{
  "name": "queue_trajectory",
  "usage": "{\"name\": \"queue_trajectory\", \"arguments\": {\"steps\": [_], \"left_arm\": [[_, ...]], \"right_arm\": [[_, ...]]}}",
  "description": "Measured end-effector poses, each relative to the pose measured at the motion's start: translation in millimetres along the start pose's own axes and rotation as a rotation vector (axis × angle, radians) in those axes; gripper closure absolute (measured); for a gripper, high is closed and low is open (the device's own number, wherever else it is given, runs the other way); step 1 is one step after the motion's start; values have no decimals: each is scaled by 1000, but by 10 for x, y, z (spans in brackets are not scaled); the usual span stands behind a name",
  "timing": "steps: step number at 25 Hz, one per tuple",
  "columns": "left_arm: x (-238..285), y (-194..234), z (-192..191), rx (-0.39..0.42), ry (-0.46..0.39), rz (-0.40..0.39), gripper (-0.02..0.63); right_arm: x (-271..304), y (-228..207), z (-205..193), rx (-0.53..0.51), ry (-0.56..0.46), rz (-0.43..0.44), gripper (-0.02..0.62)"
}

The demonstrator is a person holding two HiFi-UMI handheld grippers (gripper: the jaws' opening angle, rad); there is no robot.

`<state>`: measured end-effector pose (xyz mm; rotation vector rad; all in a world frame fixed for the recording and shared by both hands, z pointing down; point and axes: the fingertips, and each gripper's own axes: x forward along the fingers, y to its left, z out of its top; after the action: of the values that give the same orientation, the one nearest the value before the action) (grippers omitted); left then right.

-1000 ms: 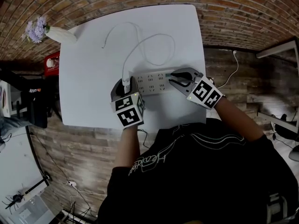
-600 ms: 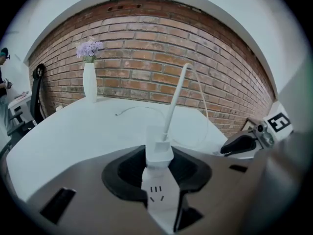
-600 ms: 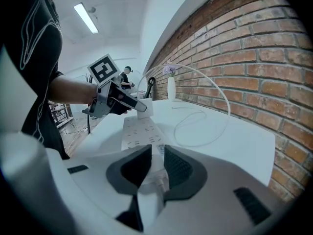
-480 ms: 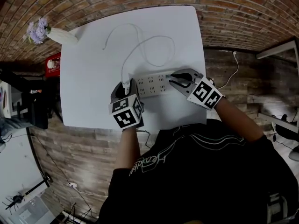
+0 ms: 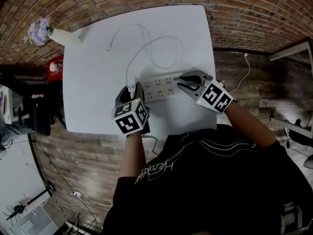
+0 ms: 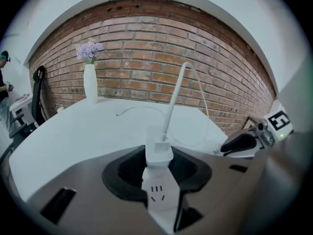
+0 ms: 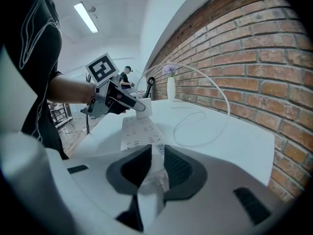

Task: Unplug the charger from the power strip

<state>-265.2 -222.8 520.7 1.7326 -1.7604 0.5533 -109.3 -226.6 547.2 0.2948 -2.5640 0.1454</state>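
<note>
The white table (image 5: 93,82) carries a white power strip (image 5: 161,88) lying crosswise in front of the person, and the work is at the pull itself. The right gripper (image 5: 181,82) is clamped on the strip's right end and pins it to the tabletop. The left gripper (image 5: 131,89) is closed on the small white charger (image 6: 159,150), which stands at the strip's left end and looks seated in its socket. From the charger its white cable (image 6: 174,97) rises and loops away across the table. The grip and the brace both look set, so what remains is the extraction. It probably calls for a straight lift of the left gripper away from the strip's face, with the right one pressing down so the strip does not come up too. The only container in sight is a white vase (image 5: 66,37) at the table's far left corner, well apart from the work; it holds a bunch of lilac flowers (image 5: 38,31).
</note>
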Motion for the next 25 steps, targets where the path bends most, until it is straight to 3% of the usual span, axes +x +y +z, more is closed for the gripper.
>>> {"name": "queue_trajectory", "arguments": {"steps": [6, 12, 14, 20, 22, 25], "left_arm": [[-25, -41, 24, 106, -18, 96, 469], [-32, -21, 43, 1, 1, -6, 468], [-19, 1, 26, 0, 13, -8, 468], [-17, -55, 6, 140, -8, 129, 469], [-20, -58, 4, 124, -8, 116, 469], [-22, 4, 19, 3, 11, 16, 469]], "right_arm": [[4, -11, 1, 2, 3, -12, 535], [0, -11, 2, 8, -6, -7, 535], [12, -7, 8, 5, -3, -7, 535], [14, -6, 1, -9, 5, -19, 538], [13, -3, -1, -8, 3, -20, 540], [21, -8, 13, -5, -1, -15, 537]]}}
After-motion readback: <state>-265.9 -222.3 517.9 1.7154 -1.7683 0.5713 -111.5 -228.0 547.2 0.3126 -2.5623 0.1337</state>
